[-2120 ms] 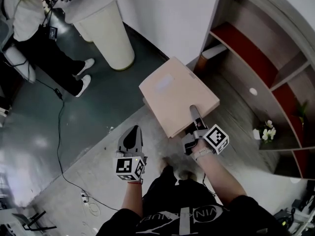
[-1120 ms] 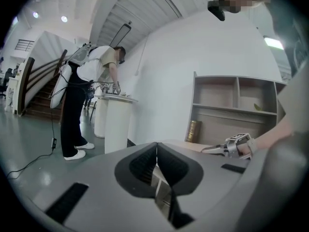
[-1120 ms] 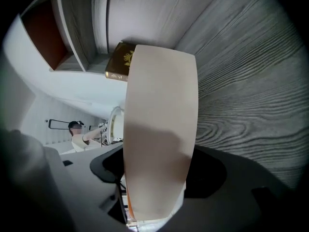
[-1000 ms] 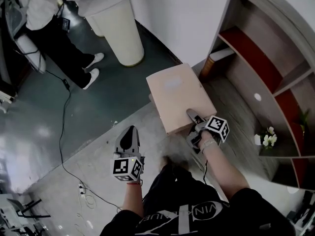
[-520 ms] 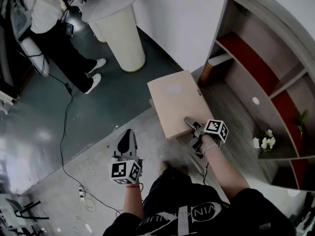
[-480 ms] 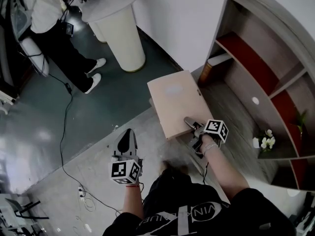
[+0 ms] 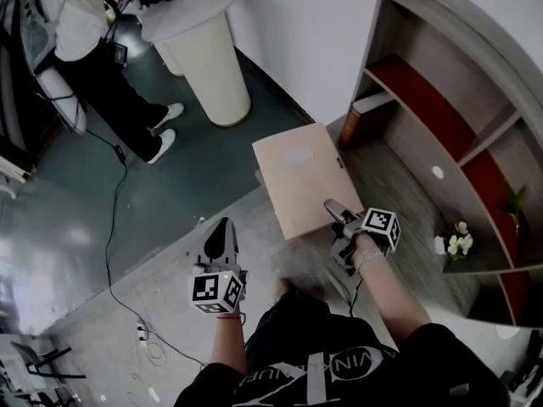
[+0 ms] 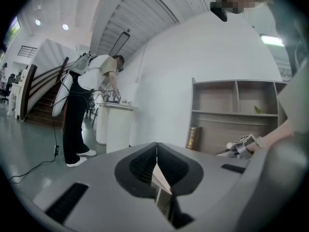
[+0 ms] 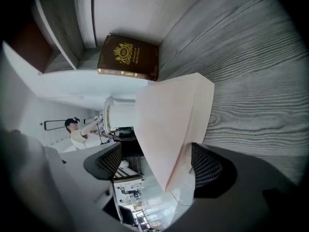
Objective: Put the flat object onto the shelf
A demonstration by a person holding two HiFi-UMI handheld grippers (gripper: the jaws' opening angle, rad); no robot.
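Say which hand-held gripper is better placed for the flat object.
Right. The right hand-held gripper has just been opening, the flat object's edge between its jaws; the left hand-held gripper is shut, apart from it.

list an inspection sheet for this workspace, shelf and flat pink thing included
surface: grey floor, darker glossy floor beyond it; no table under the work
job's things: flat object, pale pink, tilted at the foot of the shelf; whether it rests on the bottom board cannot be told
clutter: brown book in the bottom compartment; white flowers in the shelf
grippers: right gripper open, jaws just been opening, the flat object's corner between them; left gripper shut, empty
cables: cable across the floor to a power strip
surroundings: person at a white pedestal table; white wall
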